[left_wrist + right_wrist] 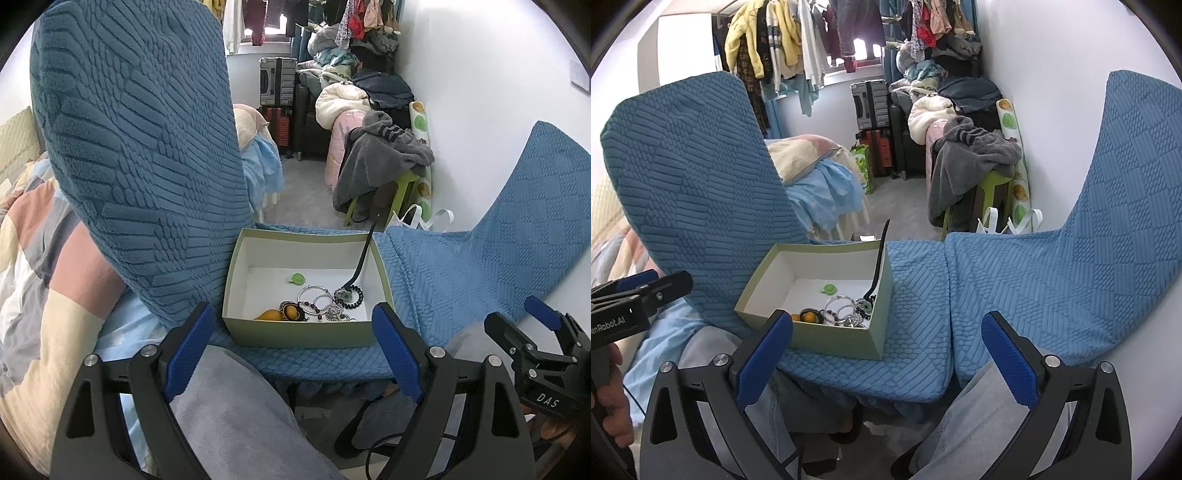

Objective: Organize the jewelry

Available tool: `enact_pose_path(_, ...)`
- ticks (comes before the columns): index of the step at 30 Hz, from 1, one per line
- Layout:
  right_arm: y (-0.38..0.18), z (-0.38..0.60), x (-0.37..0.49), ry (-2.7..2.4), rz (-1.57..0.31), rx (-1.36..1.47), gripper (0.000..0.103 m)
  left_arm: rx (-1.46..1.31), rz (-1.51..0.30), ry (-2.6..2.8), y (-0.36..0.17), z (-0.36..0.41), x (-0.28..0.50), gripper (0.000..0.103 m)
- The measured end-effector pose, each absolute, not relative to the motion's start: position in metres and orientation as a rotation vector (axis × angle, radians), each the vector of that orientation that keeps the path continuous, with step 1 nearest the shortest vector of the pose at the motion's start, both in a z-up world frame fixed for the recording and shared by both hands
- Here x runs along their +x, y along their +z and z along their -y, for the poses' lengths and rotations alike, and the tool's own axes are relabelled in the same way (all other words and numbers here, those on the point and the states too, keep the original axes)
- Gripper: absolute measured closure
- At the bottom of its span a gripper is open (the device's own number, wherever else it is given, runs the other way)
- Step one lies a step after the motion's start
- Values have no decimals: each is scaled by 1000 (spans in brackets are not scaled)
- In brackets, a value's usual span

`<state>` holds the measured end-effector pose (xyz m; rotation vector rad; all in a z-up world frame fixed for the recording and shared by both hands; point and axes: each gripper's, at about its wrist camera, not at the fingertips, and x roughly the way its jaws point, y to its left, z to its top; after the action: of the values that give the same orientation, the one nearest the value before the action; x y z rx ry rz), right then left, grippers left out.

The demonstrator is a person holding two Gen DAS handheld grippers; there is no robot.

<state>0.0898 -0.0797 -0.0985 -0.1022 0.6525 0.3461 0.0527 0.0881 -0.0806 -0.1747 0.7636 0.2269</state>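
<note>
An open green box [258, 336] with a white inside sits on a blue quilted chair seat [424, 273]. It holds a heap of jewelry [325, 306]: silver rings, bead strings, orange pieces, a small green piece [296, 277], and a black hair stick [364, 258] leaning on the rim. The box also shows in the right wrist view [834, 341], with the jewelry [846, 312] inside. My left gripper [291, 350] is open and empty, just in front of the box. My right gripper [886, 350] is open and empty, nearer the seat's front edge; it shows in the left wrist view [546, 328].
Two blue-covered chair backs [694, 192] [1126, 192] flank the seats. A bed with a patchwork quilt [37, 277] lies left. Behind are a green stool with grey clothes [384, 162], suitcases [277, 85] and hanging clothes. My legs are below.
</note>
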Motion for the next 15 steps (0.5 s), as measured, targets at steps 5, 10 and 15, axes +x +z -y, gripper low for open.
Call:
enact_pose_path(5, -94, 80, 89, 342, -645, -100, 0, -174, -763, 222, -79, -88, 53, 16)
enact_pose_path(10, -92, 80, 89, 347, -639, -102, 0, -188, -761, 221, -77, -90, 53, 16)
enact_pose_path(15, -92, 81, 89, 346, -641, -99, 0, -183, -763, 217, -75, -90, 53, 16)
